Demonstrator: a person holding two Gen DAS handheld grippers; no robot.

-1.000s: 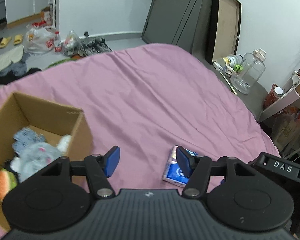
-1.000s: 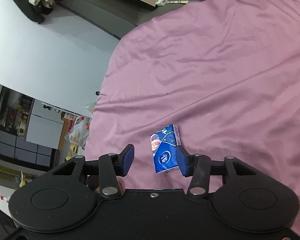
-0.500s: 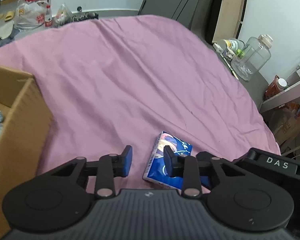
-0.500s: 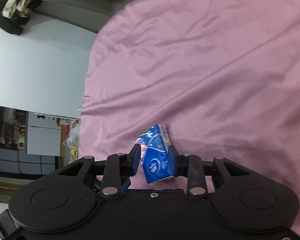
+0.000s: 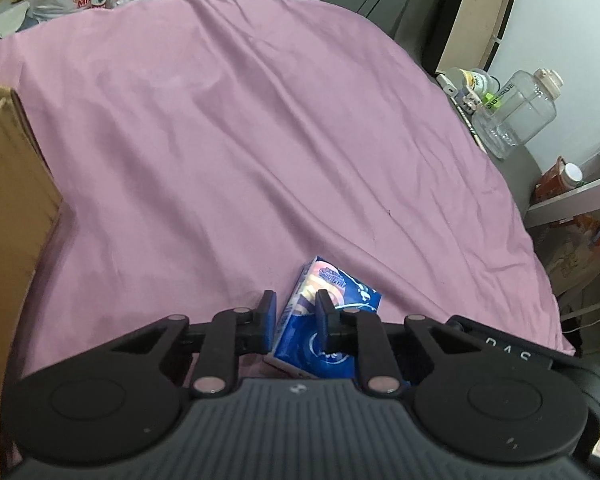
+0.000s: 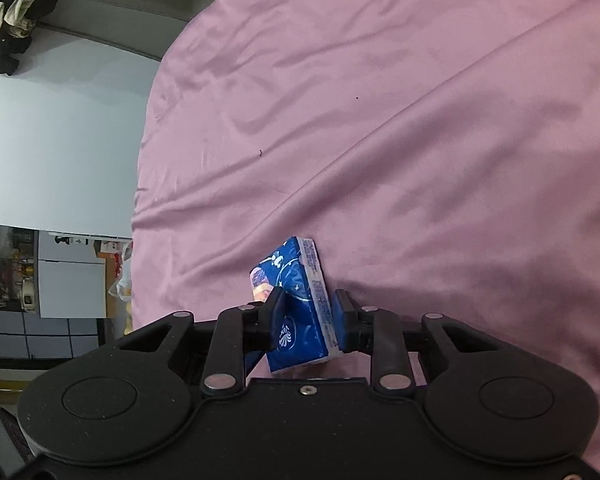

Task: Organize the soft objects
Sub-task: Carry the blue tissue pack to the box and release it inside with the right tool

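In the left wrist view, the left gripper (image 5: 294, 318) hangs low over a pink bedsheet (image 5: 240, 128), and the blue tissue pack (image 5: 324, 320) lies under and between its blue pads; the jaws stand close on either side of the pack's near end, but I cannot tell whether they press it. A cardboard box (image 5: 8, 200) stands on the sheet at the left edge, and a clear plastic jug (image 5: 516, 116) sits beyond the bed's right side. In the right wrist view, the right gripper (image 6: 306, 322) has its jaws clamped on the tissue pack (image 6: 300, 304), which sits tilted between the pads, its far end reaching out over the bedsheet (image 6: 400, 120).
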